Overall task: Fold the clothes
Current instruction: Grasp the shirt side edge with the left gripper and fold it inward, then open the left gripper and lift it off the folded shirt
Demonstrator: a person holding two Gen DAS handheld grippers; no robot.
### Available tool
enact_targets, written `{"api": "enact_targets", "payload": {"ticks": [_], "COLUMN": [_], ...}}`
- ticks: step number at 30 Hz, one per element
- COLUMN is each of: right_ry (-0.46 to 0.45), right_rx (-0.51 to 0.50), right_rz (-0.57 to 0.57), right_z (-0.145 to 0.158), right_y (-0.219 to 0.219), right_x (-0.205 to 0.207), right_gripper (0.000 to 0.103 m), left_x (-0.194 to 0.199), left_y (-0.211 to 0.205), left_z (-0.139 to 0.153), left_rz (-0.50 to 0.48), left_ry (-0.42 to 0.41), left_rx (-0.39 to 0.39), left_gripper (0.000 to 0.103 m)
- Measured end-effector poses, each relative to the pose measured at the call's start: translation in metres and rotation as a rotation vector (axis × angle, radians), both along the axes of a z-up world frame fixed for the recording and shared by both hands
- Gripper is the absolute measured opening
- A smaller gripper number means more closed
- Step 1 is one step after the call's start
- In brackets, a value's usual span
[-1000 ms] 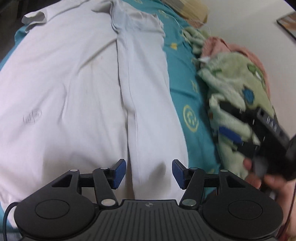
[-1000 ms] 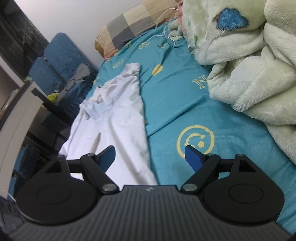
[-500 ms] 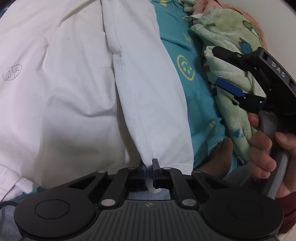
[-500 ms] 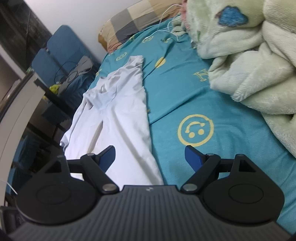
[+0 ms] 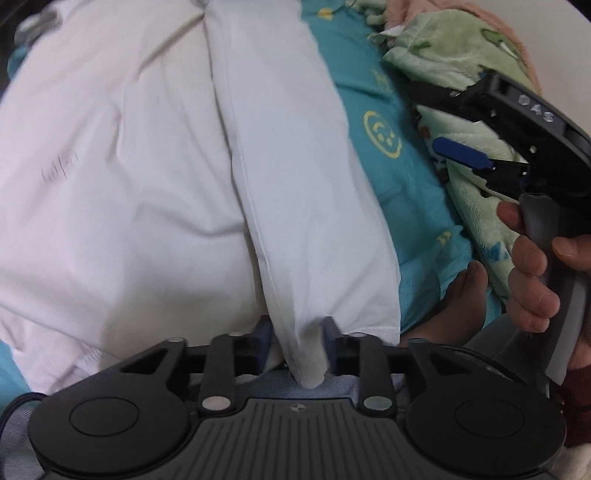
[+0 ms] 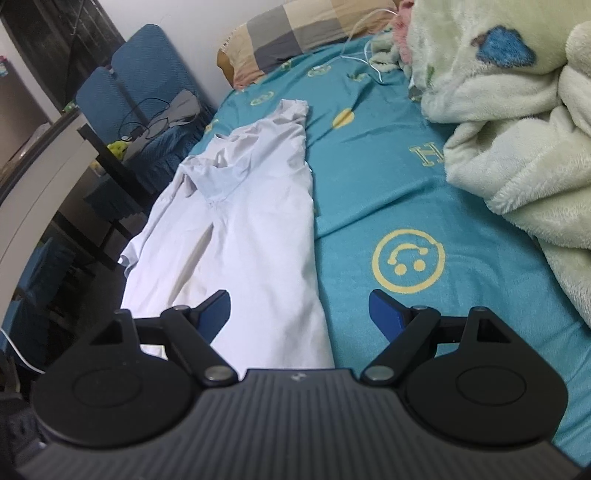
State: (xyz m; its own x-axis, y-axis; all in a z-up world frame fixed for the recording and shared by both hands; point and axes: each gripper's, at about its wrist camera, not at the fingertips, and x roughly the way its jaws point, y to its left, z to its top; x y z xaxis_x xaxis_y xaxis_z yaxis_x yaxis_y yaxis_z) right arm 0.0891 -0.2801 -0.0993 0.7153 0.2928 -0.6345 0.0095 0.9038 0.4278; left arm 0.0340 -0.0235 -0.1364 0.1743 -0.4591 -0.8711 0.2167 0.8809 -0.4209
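Left claw (image 5: 297, 338): fingers partly apart with the hem fold of the white shirt (image 5: 295, 166) bunched between them, the folded strip running straight ahead over the teal bed sheet (image 5: 406, 177). Right claw (image 6: 301, 310): fingers wide apart, gripping nothing, hovering over the shirt's edge, which lies ahead and to its left. Green fleece blanket (image 6: 517, 129) to its right, checked pillow (image 6: 295, 33) far ahead.

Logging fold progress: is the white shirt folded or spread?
Partly folded: the white cotton shirt's right side is doubled over lengthwise; the rest lies spread.
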Motion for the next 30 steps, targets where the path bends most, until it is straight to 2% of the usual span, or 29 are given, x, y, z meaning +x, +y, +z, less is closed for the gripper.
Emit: {"api": "enact_targets", "payload": {"ticks": [5,7,9,14,17,26,30], "right_ry": [-0.03,-0.043,-0.073,-0.148,-0.178,-0.228,-0.226], "right_rx": [-0.015,-0.021,-0.031,-0.054,-0.072,-0.098,-0.068], "right_rz": [0.02,0.029,0.04,0.076,0.092,0.092,0.064], "right_z": [0.005,0.008,0.012,0.022,0.026,0.035,0.053], "right_y": [0.006,0.009,0.013,0.027,0.035,0.054,0.065], "right_x": [-0.003,-0.004,-0.009,-0.019,-0.021,-0.027,-0.014], "right_gripper": [0.084,0.084,0.084,0.084,0.084,0.084,0.084], "left_x": [0.007,0.01,0.011,0.011,0.011,0.004,0.009], "left_y": [0.002,0.007,0.013,0.021,0.031,0.047,0.055], "left_z": [0.041,0.058,0.072,0.077,0.071,0.071,0.069], "left_rz": [0.012,0.046,0.081,0.189,0.216,0.259,0.282], "left_ry": [-0.225,-0.357,-0.48,-0.687,-0.69,-0.748,-0.757], "left_rx": [0.064,0.114,0.151,0.192,0.221,0.226,0.258], "left_gripper": [0.061,0.074,0.08,0.086,0.086,0.086,0.086]}}
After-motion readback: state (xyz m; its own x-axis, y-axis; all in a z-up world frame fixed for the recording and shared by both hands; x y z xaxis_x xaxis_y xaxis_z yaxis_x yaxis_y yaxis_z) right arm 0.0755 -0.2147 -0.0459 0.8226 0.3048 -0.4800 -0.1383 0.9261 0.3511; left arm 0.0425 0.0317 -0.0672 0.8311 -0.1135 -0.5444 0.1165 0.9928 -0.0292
